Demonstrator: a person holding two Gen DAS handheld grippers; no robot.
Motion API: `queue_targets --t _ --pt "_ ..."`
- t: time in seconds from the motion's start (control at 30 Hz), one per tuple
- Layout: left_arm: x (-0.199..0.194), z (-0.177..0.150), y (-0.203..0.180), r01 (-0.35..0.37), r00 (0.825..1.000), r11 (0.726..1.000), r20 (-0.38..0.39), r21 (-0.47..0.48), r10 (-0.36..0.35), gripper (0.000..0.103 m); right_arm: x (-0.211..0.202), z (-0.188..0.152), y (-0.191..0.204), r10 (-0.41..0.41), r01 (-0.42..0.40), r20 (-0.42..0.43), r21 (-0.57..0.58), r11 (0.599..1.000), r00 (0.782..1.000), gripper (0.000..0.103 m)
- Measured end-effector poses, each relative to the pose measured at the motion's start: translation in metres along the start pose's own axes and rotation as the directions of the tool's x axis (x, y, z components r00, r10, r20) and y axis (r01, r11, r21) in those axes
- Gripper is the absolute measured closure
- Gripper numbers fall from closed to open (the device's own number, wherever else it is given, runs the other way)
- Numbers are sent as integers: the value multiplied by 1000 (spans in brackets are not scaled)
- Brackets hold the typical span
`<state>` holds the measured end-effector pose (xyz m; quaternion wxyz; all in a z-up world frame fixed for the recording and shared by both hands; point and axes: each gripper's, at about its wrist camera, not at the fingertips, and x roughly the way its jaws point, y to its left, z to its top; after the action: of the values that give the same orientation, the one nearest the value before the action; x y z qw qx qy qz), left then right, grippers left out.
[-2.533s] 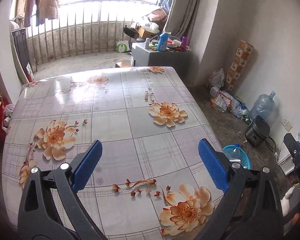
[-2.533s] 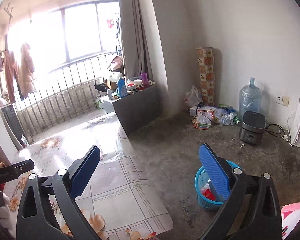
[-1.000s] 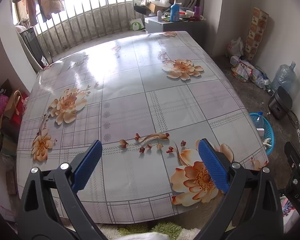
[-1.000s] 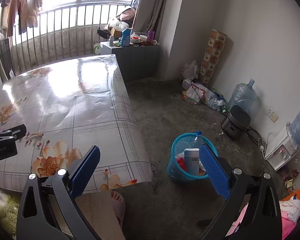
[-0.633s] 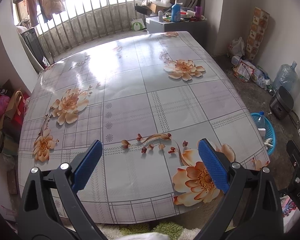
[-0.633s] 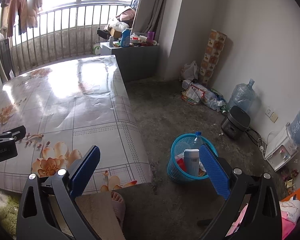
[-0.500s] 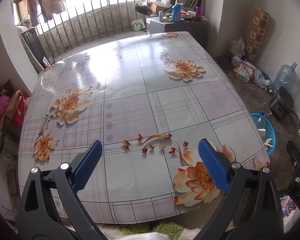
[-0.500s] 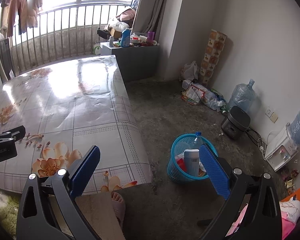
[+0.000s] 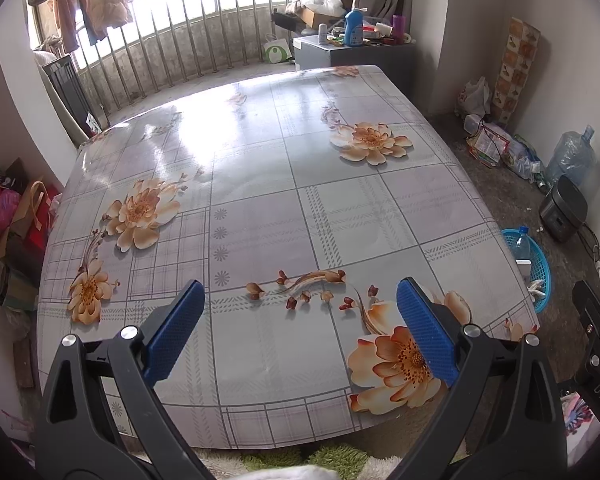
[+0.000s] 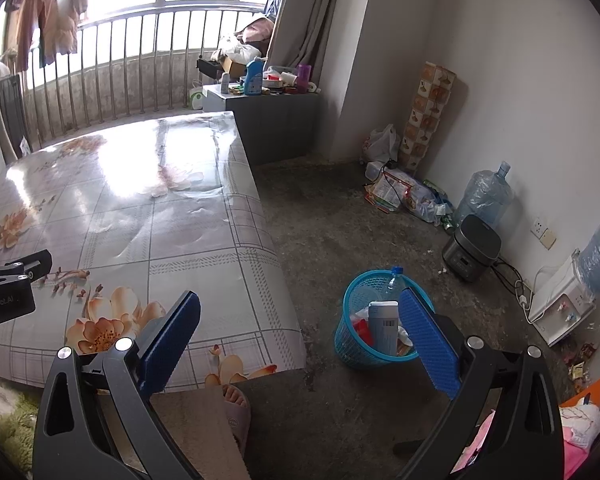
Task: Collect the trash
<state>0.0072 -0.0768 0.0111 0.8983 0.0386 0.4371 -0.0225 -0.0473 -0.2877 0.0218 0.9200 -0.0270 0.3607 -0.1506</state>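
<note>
The table (image 9: 260, 208), covered in a floral cloth, is stretching out ahead of the left gripper (image 9: 300, 328) and is showing nothing on it to pick up, so the collecting looks finished or nearly so. Ahead and to the right of the right gripper (image 10: 300, 332), down on the concrete floor (image 10: 340, 220), the blue basket (image 10: 354, 344) is sitting just beside the table's corner, already holding a clear bottle (image 10: 392, 280), a white carton (image 10: 382, 328) and some red scraps. To do this step well, I would be scanning the floor around the basket for stray wrappers before stopping, and keeping both tools clear of the cloth's edge. The left gripper is hanging spread wide over the near table edge, gripping and touching nothing. The right gripper is likewise gaping wide in the air, empty, its right finger (image 10: 428, 344) overlapping the basket only in view.
</note>
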Motion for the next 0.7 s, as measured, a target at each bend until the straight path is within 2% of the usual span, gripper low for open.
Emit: queue_targets --t 0.7 --pt "0 0 -1 -1 1000 1000 0 0 1 10 -2 2 -2 4 -4 3 5 1000 1000 6"
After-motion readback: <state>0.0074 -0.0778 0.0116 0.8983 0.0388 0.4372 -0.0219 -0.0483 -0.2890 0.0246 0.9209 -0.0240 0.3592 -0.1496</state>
